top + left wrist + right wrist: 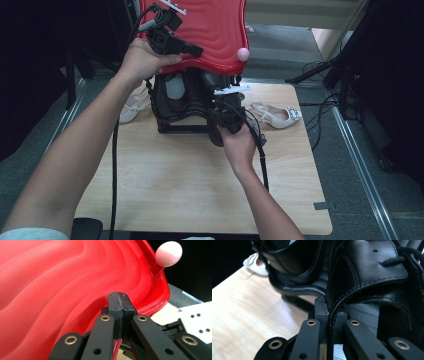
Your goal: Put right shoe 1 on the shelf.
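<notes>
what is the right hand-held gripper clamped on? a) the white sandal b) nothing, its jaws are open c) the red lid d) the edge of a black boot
d: in the right gripper view the right hand-held gripper has its jaws shut on the stitched leather edge of the black boot, while the white sandal lies apart on the table and the left hand-held gripper pinches the red lid.

Even overhead light falls on the table (pixel 165 175), while the room around it sinks into near black. Soft glare streaks the red lid (pixel 62 277) above the table. In both gripper views the near black jaws look slightly soft, the high view grainy.
</notes>
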Demonstrator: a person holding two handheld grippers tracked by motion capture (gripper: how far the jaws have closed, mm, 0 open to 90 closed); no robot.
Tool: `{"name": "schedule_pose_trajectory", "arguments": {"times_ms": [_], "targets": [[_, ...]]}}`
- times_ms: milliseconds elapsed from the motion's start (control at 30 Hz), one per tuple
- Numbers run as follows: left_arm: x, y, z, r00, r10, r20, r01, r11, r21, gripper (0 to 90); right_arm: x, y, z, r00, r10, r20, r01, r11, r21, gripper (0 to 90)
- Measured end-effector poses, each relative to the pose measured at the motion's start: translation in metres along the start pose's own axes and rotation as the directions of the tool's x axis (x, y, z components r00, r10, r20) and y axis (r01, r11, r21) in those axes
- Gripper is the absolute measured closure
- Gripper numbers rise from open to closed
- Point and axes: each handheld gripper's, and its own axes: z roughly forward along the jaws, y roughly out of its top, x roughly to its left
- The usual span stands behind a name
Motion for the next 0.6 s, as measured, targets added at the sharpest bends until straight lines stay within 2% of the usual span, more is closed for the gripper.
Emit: {"name": "schedule_pose_trajectory", "arguments": {"times_ms": [100,167,333,467,600], "targets": [[0.000,0.000,0.000,1.0000,-0.003,0.002,0.003,1.0000,-0.003,90.0,0.003,0.003,0.010,0.9993,-0.010,0.035,0.011,1.000,-0.018,87.2],[0.000,0.000,0.000,1.0000,-0.004,0.003,0.004,1.0000,-0.003,90.0,0.003,0.004,0.016,0.9990,-0.001,0.046,0.002,1.000,-0.028,87.3],[0.001,-0.001,0.000,1.0000,-0.002,0.004,0.002,1.0000,-0.002,90.0,0.003,0.010,0.031,0.9987,0.028,0.042,-0.026,0.998,-0.049,87.1],[0.001,-0.001,-0.001,1.0000,-0.001,0.003,0.001,1.0000,-0.003,90.0,0.005,0.016,0.036,0.9977,0.042,0.054,-0.038,0.997,-0.067,86.6],[0.001,-0.001,0.000,1.0000,-0.004,0.001,0.004,1.0000,-0.004,90.0,0.001,0.022,0.040,0.9963,0.076,0.040,-0.073,0.995,-0.074,83.3]]}}
